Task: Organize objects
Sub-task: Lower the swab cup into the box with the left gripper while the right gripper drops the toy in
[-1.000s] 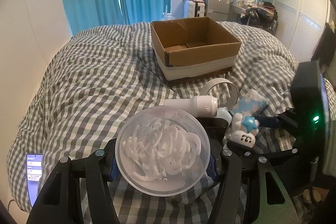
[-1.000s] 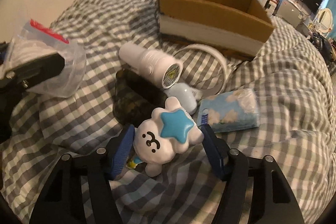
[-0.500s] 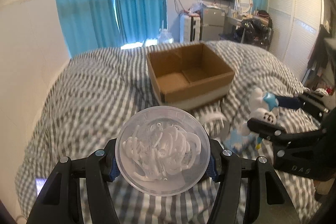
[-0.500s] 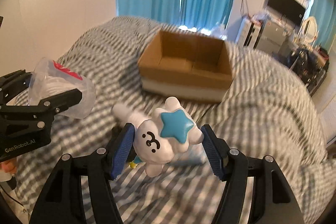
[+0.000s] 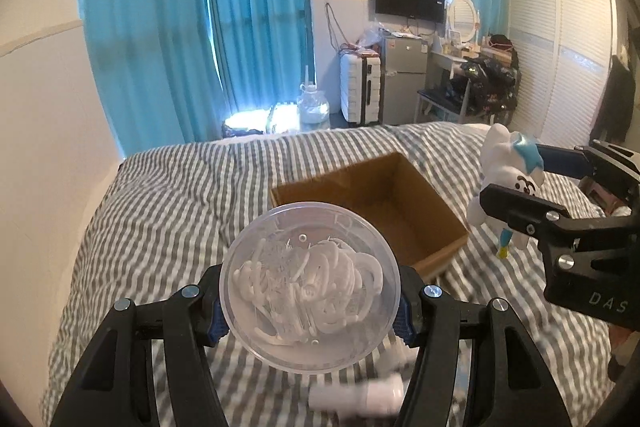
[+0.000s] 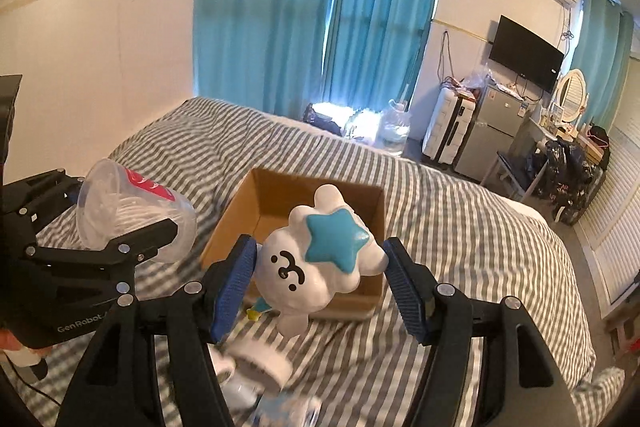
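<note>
my left gripper [image 5: 310, 301] clamped on clear cup [image 5: 309, 287] of white loops; right gripper [image 6: 320, 283] clamped on cloud toy [image 6: 316, 263]. both held above bed [image 5: 168, 195], near open box [image 5: 404, 203].

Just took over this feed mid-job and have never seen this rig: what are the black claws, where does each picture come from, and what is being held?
There is no robot arm. A person holds a two-finger gripper in each hand, and a fisheye camera on each looks forward along its fingers.

The left wrist view shows the left gripper clamped on a clear cup of white plastic pieces. The right gripper is at that picture's right edge.

The right wrist view shows the right gripper clamped on a white toy with a blue star, with the left gripper and cup at left.

Both are in the air near an open box on a checked bed. A white cylinder lies blurred below.
</note>
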